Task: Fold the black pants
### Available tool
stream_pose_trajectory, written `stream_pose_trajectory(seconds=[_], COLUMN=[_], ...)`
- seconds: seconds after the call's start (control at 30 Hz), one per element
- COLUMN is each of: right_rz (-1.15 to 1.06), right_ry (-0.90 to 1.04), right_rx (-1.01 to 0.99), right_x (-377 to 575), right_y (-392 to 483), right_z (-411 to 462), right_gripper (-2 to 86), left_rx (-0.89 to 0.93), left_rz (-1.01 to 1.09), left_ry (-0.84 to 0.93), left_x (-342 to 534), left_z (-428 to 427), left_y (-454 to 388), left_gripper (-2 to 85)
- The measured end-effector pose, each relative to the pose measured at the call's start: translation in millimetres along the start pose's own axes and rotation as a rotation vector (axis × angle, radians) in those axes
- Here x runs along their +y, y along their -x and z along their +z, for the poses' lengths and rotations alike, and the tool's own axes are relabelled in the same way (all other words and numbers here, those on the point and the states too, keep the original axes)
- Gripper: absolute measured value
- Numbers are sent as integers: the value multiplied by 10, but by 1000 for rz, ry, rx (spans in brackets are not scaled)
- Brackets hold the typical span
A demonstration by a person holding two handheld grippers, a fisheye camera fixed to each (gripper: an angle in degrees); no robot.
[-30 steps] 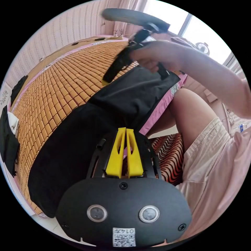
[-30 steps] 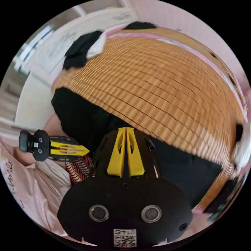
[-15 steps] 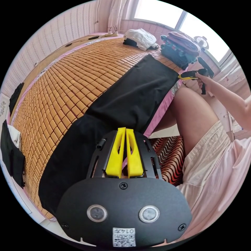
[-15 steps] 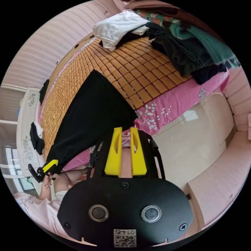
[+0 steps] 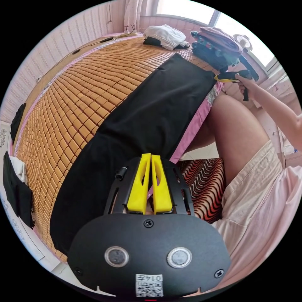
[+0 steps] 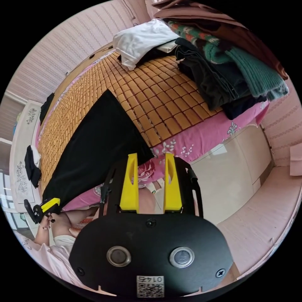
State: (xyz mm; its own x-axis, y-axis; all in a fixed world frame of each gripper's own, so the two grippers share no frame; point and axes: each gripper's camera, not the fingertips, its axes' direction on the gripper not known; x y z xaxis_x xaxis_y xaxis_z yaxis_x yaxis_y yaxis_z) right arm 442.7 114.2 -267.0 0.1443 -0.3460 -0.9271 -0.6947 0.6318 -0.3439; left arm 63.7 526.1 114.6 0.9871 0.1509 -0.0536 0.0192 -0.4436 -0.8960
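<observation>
Left gripper view: the black pants lie flat along the edge of the bamboo mat; the left gripper has its jaws together, empty. The right gripper is spread apart, beside the pants' end.

Black pants flat on mat; left claw closed.
</observation>
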Motion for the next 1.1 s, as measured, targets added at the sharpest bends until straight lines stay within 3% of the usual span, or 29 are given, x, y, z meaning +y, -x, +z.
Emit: stream_pose_trajectory(seconds=[0.13,0.3,0.47,0.73,0.97,1.1], right_rz=[-24,43,6,54,19,-156], right_ry=[3,-48,-29,-285,-474,-578], right_rx=[-99,-259,-301,-559,-672,-707], right_x=[28,59,127,251,140,-20], right_y=[-187,-473,-562,-800,-780,-291], right_z=[-49,-48,25,-241,-644,-1110], right_gripper=[94,130,48,12,8,9], left_rx=[6,5,-64,-141,-107,18], left_rz=[-19,-68,-156,-379,-297,-252], left_ry=[-4,-30,-49,-12,-62,-134], left_x=[19,100,257,689,466,176], left_z=[-35,-196,-408,-495,-554,-555], left_y=[32,154,415,999,1012,962], left_gripper=[-10,-9,-9,-10,-10,-10])
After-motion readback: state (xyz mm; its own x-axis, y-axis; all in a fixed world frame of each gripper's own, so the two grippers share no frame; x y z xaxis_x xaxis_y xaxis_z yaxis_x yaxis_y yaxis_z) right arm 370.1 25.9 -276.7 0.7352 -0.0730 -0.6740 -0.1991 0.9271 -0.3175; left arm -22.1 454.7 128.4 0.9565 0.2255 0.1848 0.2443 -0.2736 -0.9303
